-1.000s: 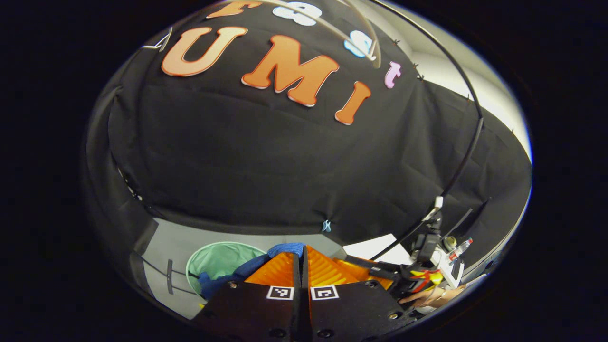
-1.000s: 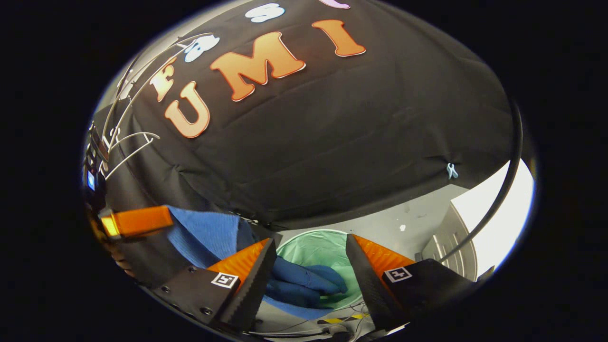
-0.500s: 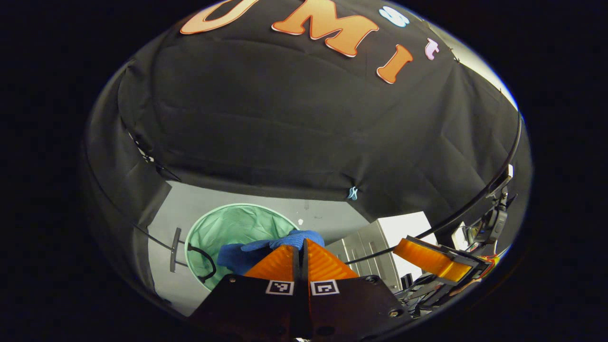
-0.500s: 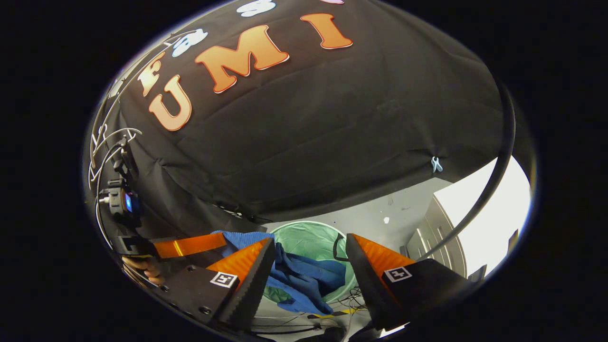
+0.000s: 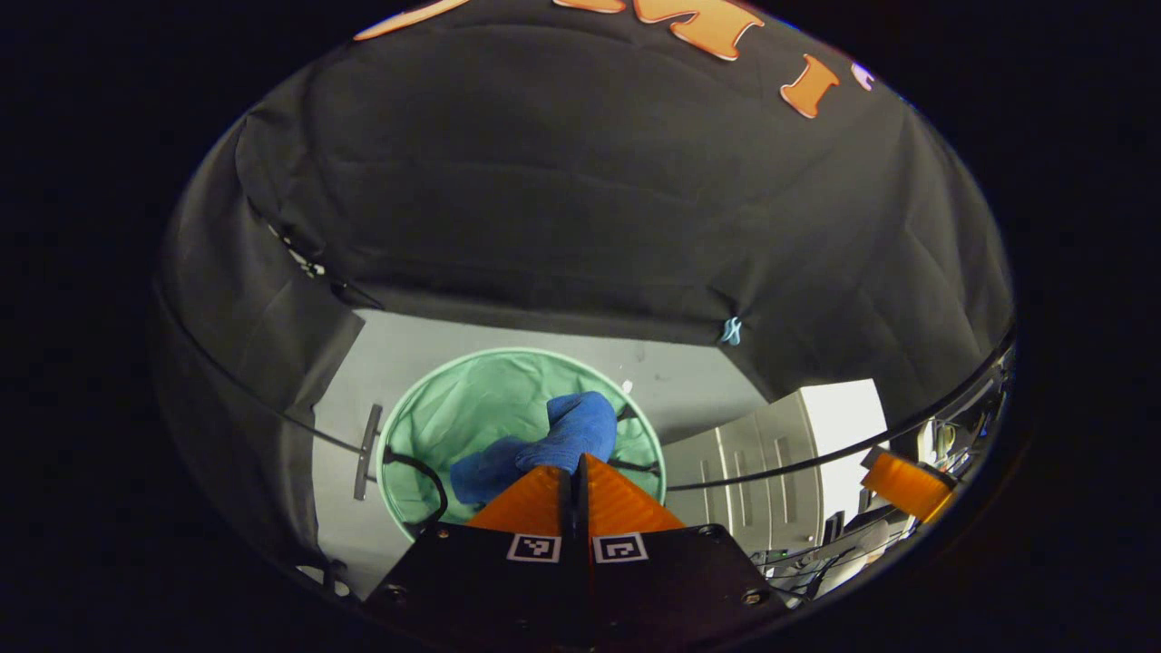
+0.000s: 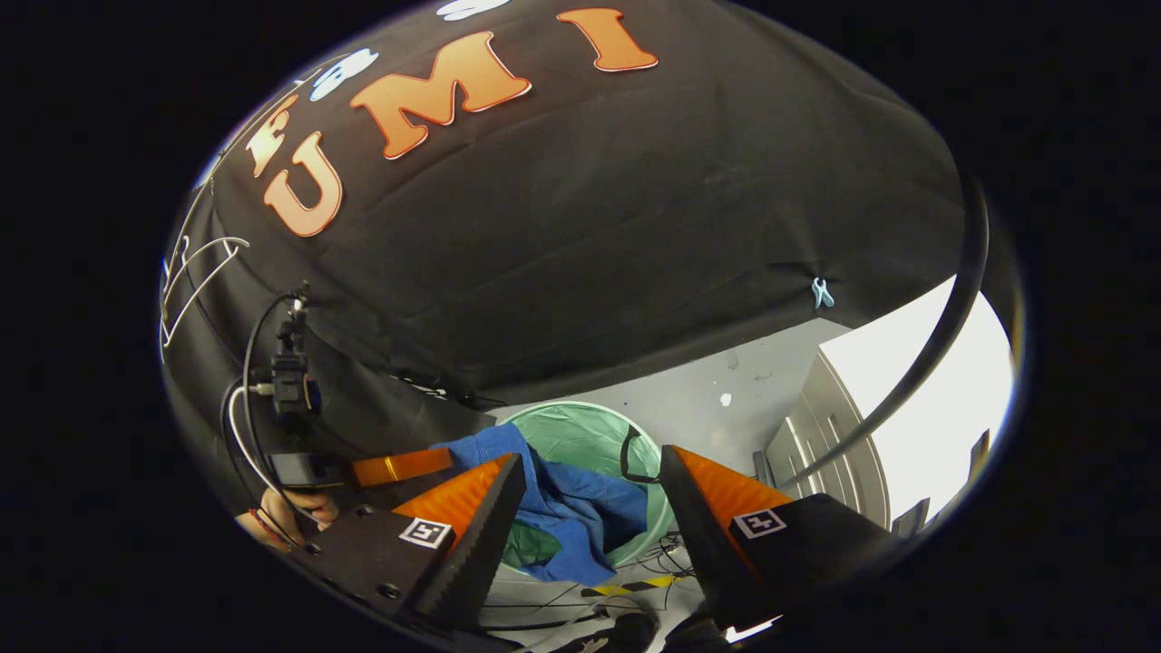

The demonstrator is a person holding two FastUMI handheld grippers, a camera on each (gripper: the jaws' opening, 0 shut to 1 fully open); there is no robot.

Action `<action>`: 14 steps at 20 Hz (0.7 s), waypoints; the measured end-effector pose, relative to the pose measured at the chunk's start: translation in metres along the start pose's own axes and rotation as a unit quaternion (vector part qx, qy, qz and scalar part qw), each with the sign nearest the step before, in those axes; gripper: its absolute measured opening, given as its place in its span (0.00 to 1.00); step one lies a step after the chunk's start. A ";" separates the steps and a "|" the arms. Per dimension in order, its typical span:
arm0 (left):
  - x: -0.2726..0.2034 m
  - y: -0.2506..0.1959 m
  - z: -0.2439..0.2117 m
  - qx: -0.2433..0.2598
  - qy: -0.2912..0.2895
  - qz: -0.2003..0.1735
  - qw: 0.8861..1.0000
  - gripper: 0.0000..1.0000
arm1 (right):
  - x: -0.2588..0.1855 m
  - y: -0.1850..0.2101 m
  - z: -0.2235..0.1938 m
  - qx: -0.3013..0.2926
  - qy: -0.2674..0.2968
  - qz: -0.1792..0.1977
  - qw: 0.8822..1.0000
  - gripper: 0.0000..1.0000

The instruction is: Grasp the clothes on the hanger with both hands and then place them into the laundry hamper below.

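In the left gripper view we look down along our left gripper (image 5: 577,467), whose fingers are pressed together; a fold of the blue knitted cloth garment (image 5: 555,440) rises right at their tips, though we cannot tell whether any of it is pinched between them. The garment hangs down into the round mint-green mesh laundry hamper (image 5: 453,408), which stands on the grey floor (image 5: 426,331) below the edge of the black cloth wall. Most of the cloth sits in the hamper's near half, toward its right rim. A black loop handle (image 5: 426,476) curves over the hamper's near left rim. To the right of the hamper stands a white cabinet (image 5: 798,453).

In the right gripper view our right gripper (image 6: 590,508) has its fingers spread wide apart with nothing between them. Through the gap we see the same blue garment (image 6: 567,508) draped over the near left rim of the hamper (image 6: 590,435), part inside and part spilling outside. At the left of that view the left gripper (image 6: 399,466) reaches toward the cloth, with a hand (image 6: 281,517) holding it. White wire hangers (image 6: 195,272) hang at the far left edge.
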State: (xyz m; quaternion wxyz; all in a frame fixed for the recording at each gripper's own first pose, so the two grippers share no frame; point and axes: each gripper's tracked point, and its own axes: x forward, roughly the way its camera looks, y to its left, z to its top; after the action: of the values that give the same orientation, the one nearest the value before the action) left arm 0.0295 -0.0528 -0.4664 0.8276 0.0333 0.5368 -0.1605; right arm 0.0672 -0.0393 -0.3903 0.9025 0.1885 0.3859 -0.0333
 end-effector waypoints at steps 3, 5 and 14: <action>0.020 0.023 -0.037 -0.006 0.053 0.038 0.998 0.00 | 0.001 -0.013 -0.006 0.001 0.009 -0.008 1.000 0.97; 0.029 0.052 -0.067 -0.001 0.094 0.082 0.992 0.00 | 0.000 -0.017 -0.010 -0.002 0.016 -0.014 1.000 0.98; 0.039 0.072 -0.137 -0.046 0.139 0.116 0.983 0.11 | 0.000 -0.030 -0.033 -0.016 0.054 -0.034 0.998 0.98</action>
State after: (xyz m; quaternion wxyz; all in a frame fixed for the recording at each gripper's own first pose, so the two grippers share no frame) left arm -0.0545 0.0375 -0.5680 0.7589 0.0792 0.6456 -0.0327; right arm 0.0385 -0.0548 -0.4203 0.8816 0.1621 0.4407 -0.0473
